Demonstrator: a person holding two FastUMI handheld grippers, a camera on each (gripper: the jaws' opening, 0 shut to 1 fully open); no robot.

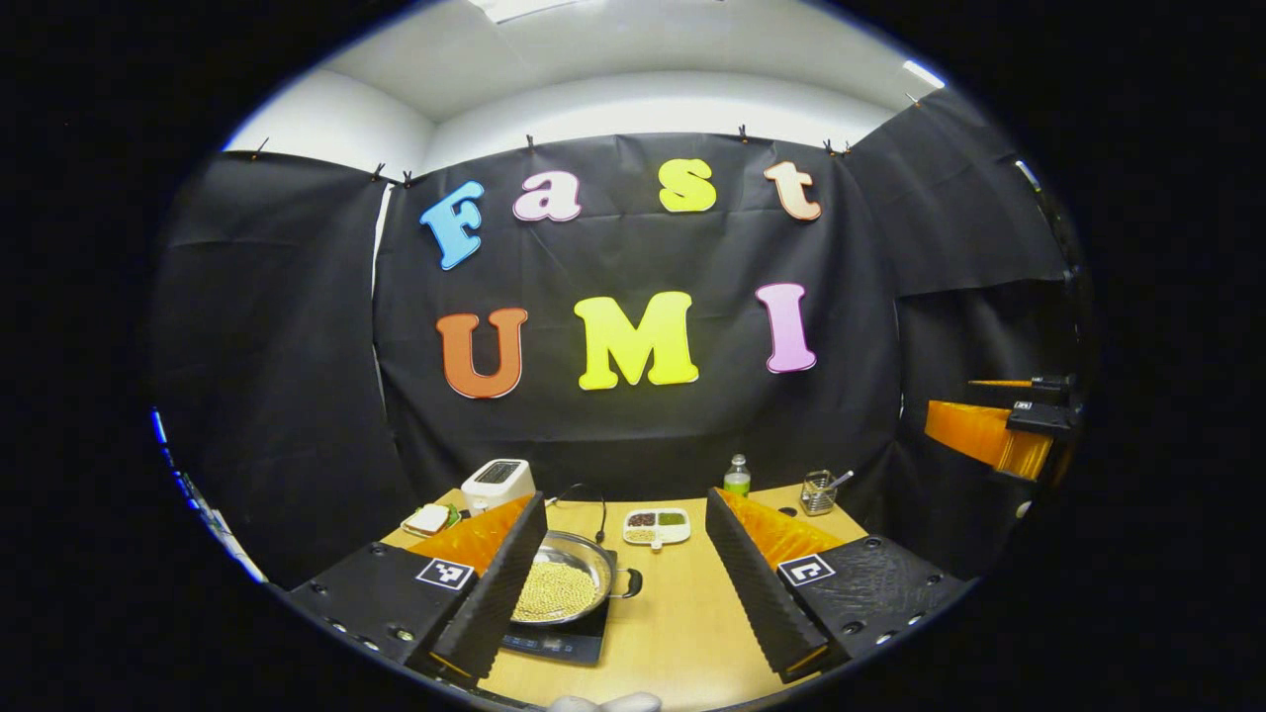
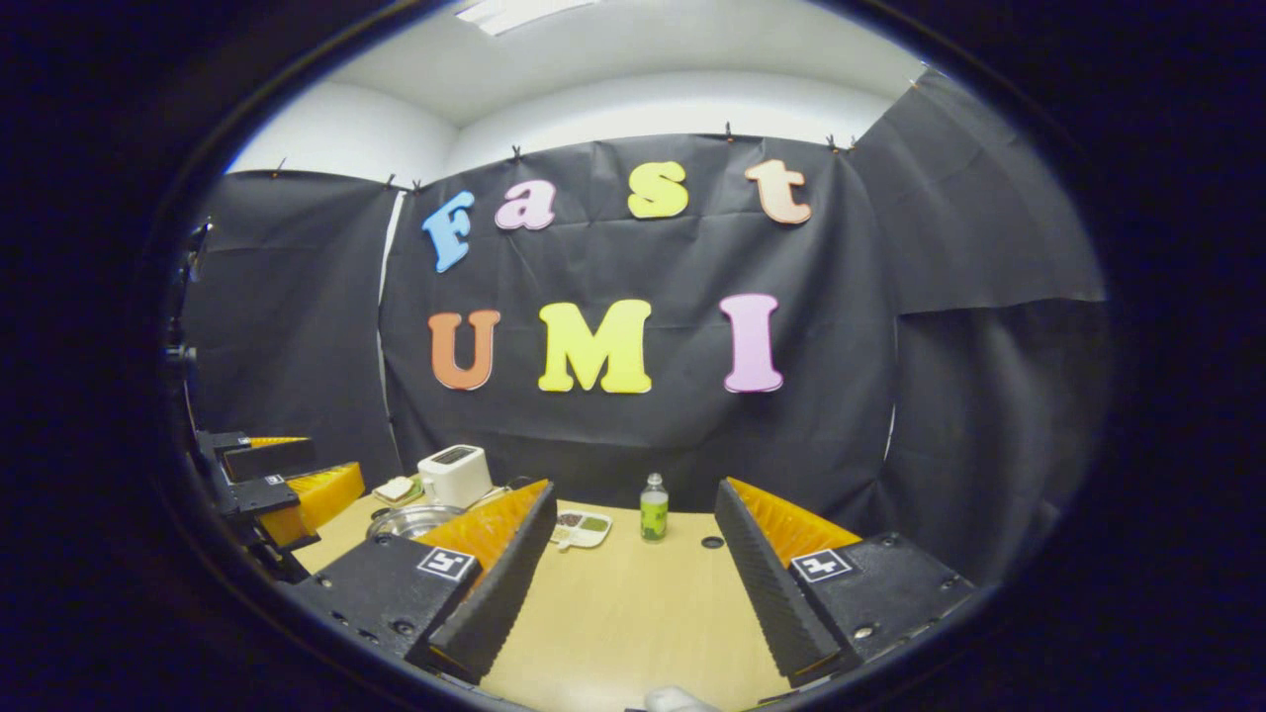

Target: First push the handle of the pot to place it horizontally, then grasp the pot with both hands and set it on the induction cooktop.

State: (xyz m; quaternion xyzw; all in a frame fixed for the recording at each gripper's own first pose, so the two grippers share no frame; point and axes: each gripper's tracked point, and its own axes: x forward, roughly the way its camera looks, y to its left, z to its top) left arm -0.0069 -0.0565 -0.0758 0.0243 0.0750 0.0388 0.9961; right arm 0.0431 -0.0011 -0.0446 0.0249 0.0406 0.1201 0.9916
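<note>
Right gripper (image 2: 628,554) held above the wooden table (image 2: 633,613), fingers spread wide, nothing between them. Green-labelled bottle (image 2: 653,507) stands upright at the far edge. Left of the bottle: divided dish (image 2: 582,527), then pot (image 2: 413,519), white toaster (image 2: 454,474) behind it. Left gripper (image 2: 287,485) far left of the bottle, above the table's corner.
</note>
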